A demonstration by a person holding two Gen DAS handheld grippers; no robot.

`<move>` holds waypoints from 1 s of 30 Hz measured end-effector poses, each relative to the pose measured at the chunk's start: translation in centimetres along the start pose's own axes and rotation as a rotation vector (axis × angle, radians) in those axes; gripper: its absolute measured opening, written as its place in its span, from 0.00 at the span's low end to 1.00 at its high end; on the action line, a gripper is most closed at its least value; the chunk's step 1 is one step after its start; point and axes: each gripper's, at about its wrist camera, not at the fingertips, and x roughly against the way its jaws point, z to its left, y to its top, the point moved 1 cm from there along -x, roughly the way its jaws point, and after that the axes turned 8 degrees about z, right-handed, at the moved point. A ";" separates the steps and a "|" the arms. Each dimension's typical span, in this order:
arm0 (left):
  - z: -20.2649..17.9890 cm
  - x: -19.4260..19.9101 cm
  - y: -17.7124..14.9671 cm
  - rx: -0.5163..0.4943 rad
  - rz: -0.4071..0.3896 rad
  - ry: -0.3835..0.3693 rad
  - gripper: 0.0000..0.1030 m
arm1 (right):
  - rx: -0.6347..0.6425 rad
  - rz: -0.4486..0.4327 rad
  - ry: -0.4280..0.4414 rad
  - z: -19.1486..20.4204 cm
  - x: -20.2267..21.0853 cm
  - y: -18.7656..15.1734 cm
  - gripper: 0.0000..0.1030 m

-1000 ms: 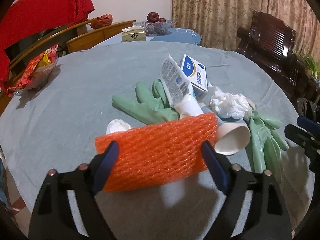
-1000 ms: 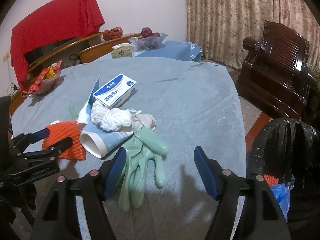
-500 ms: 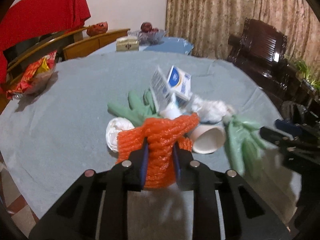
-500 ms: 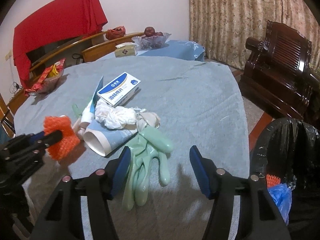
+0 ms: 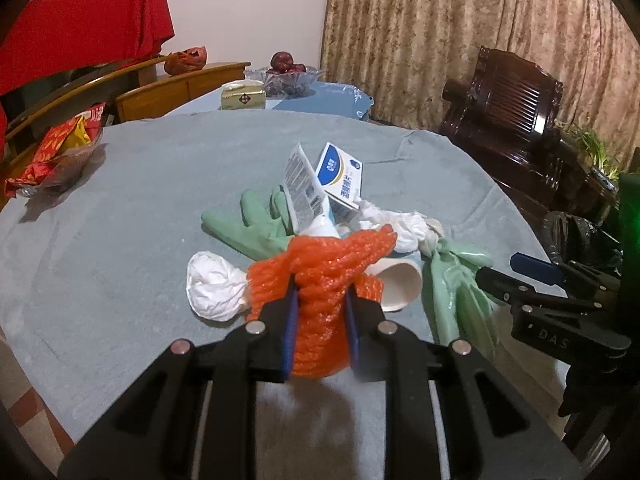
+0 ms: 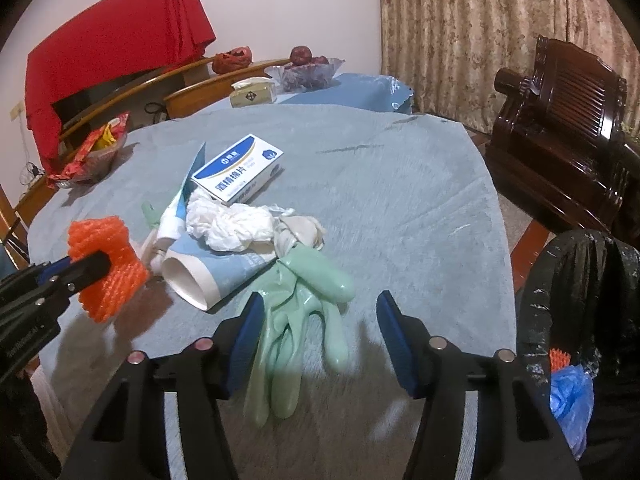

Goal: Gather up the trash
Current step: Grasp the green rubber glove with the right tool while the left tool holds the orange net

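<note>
My left gripper (image 5: pixel 320 312) is shut on an orange foam net (image 5: pixel 324 276) and holds it above the table; it also shows in the right wrist view (image 6: pixel 106 264). My right gripper (image 6: pixel 316 332) is open over a green rubber glove (image 6: pixel 308 320). The trash pile holds a paper cup (image 6: pixel 200 276), crumpled tissue (image 6: pixel 228 224), a blue-and-white box (image 6: pixel 238 168), a second green glove (image 5: pixel 248 228) and a white wad (image 5: pixel 214 286). A black trash bag (image 6: pixel 580 320) stands open at the right of the table.
The round table has a grey-blue cloth (image 6: pixel 380 184). A bowl of snack packets (image 5: pixel 60 152) sits at the far left. A dark wooden armchair (image 6: pixel 560 128) stands at the right. A fruit bowl (image 6: pixel 308 68) and tissue box (image 6: pixel 252 94) are on a far table.
My left gripper closed on the orange net, squeezed it and lifted it off the table. My right gripper moved slightly forward over the green glove and stayed open.
</note>
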 end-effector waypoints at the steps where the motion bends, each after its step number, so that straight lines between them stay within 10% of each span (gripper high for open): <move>1: 0.1 -0.2 0.0 0.000 0.005 0.003 0.19 | 0.000 0.004 0.000 0.0 -0.3 0.0 0.55; 13: 0.5 -0.6 0.2 0.011 0.016 0.006 0.19 | 0.023 0.076 0.000 0.5 -3.7 1.6 0.55; 20: 0.4 -0.3 0.3 0.006 0.017 0.016 0.19 | 0.025 0.086 0.065 0.6 -3.2 1.2 0.18; 30: -1.0 1.3 1.2 -0.011 -0.009 0.015 0.19 | 0.007 0.000 0.069 -0.4 1.3 1.9 0.15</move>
